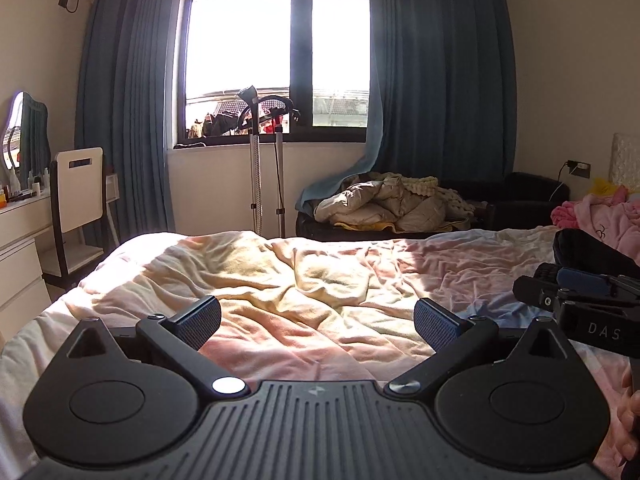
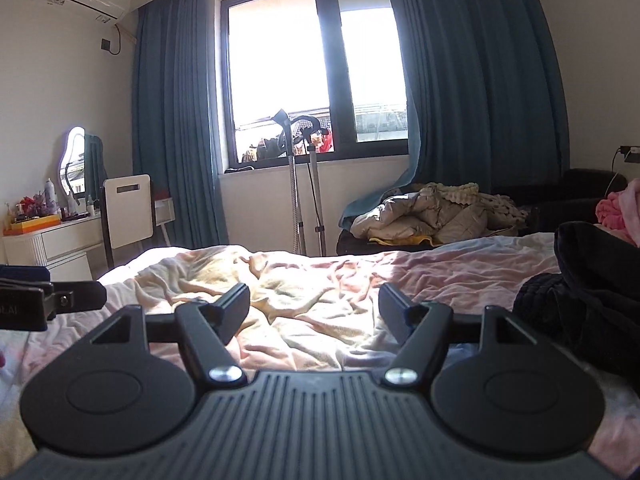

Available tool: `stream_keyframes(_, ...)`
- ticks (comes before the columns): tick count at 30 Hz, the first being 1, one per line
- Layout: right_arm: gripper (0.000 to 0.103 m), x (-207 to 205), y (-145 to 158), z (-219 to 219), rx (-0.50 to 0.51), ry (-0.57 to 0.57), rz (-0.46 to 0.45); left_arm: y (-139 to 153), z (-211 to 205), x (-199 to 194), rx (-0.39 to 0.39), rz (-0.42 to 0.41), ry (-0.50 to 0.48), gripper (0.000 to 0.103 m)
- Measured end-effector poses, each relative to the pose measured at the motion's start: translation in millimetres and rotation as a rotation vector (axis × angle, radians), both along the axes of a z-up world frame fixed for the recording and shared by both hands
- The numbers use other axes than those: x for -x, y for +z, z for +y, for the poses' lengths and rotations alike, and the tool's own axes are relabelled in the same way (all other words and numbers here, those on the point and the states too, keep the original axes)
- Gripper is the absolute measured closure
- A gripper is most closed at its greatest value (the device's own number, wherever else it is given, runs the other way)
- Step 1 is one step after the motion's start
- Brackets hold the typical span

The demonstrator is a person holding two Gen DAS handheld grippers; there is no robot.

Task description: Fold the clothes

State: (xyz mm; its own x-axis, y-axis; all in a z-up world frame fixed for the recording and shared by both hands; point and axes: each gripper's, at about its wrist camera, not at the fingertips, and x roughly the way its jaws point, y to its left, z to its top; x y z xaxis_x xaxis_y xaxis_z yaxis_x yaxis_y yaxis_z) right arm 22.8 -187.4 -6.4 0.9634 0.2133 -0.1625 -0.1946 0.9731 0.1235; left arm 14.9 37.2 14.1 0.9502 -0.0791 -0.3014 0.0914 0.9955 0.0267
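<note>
— Two grippers, both over the bed (image 1: 304,280). How do the claws stand?

— The left gripper (image 1: 318,322) has its fingers spread wide with only rumpled pink and cream bedding showing between the pads. The right gripper (image 2: 314,308) is the same: jaws apart, nothing pinched, sheet visible through the gap.

— Can each see the other?

— Partly. In the left wrist view the right gripper pokes in at the right edge, cut off by the frame, with a few white letters legible on its side. In the right wrist view only the tip of the left gripper shows at the left edge; the rest is out of frame.

— Where are the clothes?

— A dark garment (image 2: 592,296) lies on the bed to the right, just beside the right gripper's right finger. Its right part runs out of the picture, and it is so dark that I cannot tell what kind of garment it is. From the left wrist it shows as a dark lump (image 1: 588,250) behind the right gripper, partly hidden by it.

— Anything else hard to read?

— The window (image 1: 276,52) is blown out white, so little outside is clear. A heap of pale quilted bedding (image 1: 392,204) sits on a dark couch beyond the bed. A hand (image 1: 628,420) is barely visible at the lower right edge.
</note>
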Motion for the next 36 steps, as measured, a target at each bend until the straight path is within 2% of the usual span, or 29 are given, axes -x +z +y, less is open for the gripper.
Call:
stream_keyframes(4, 0.031, -6.7, -5.1, -3.7, -0.008, -0.001, 0.012, -8.2, -6.3, -4.9, 0.005, 0.026, -0.018, 0.000)
stream_keyframes(11, 0.029, -10.9, -8.3, -11.1, -0.033, -0.011, 0.031, -10.6, -11.6, -2.7, -0.027, -0.005, 0.007, 0.000)
stream_keyframes(21, 0.023, -3.9, -3.9, -12.8, -0.030, -0.009, 0.002, -10.3, -6.8, -2.5, -0.011, -0.009, 0.054, 0.000)
stream_keyframes(36, 0.018, -2.2, -2.8, -15.1, -0.029, -0.003, -0.011, -6.8, -5.7, 2.2, 0.022, -0.055, 0.072, 0.000)
